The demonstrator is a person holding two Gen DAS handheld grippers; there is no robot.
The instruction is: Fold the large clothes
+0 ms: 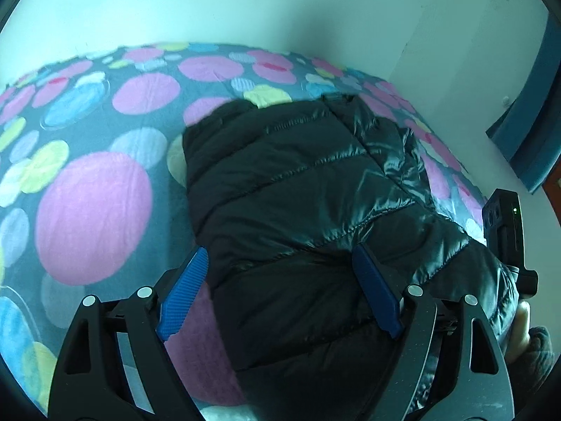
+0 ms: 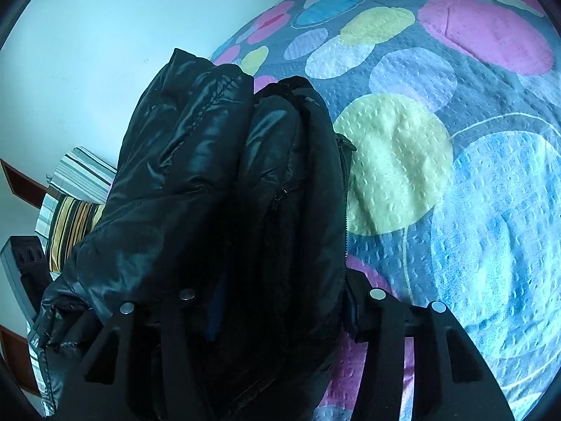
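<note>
A shiny black quilted puffer jacket (image 1: 308, 189) lies folded on a bed cover printed with coloured circles (image 1: 91, 210). My left gripper (image 1: 280, 273) is open, its blue pads (image 1: 184, 291) spread just above the jacket's near edge, holding nothing. In the right wrist view the jacket (image 2: 196, 161) is bunched in thick folds between my right gripper's (image 2: 280, 315) fingers. The jaws stand wide with the jacket's bulk filling the gap; the pads are mostly hidden by fabric. The right gripper's body also shows at the right edge of the left wrist view (image 1: 505, 224).
The bed cover (image 2: 455, 140) stretches away to the right of the jacket. A pale wall (image 1: 245, 3) stands behind the bed. Striped cushions or cloth (image 2: 73, 210) lie at the left, off the bed. A blue frame (image 1: 536, 112) stands at the right.
</note>
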